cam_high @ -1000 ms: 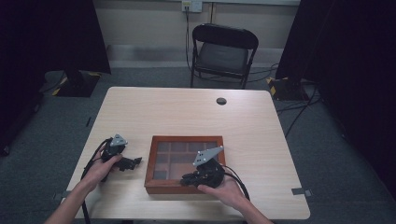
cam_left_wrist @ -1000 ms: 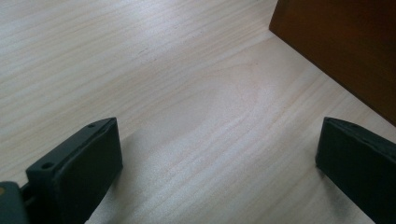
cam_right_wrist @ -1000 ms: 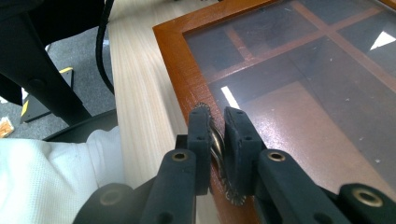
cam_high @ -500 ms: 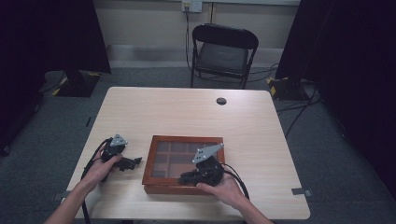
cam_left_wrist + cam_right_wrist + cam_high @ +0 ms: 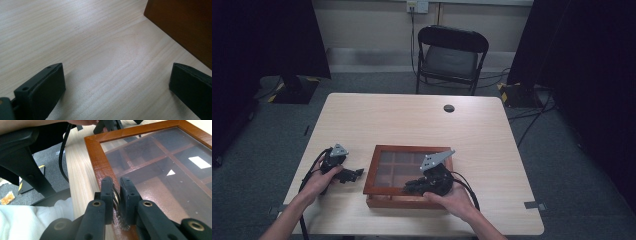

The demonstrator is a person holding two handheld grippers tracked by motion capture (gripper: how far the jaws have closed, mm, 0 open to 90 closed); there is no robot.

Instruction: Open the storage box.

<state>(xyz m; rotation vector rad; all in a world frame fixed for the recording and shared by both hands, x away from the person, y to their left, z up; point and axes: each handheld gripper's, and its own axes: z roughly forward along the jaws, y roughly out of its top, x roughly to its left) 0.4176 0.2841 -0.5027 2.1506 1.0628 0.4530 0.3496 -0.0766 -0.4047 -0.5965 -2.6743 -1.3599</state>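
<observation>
Changes almost nothing: keeps right tool (image 5: pixel 115 192) pinching the metal clasp (image 5: pixel 122 221) at the box's (image 5: pixel 371 172) 6 o'clock rim, lid unopened, left tool (image 5: pixel 116 75) spread.

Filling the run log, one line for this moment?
left gripper: open, on table beside box | right gripper: shut on metal clasp at front edge of wooden box | glass lid: closed

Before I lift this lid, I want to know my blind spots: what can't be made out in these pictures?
- Metal piece pinched by the right gripper: its jaws cover most of it in the right gripper view.
- Compartment contents of the wooden box: too small in the high view, and the glass lid is glary.
- Box in the left gripper view: cut off by the edge.
</observation>
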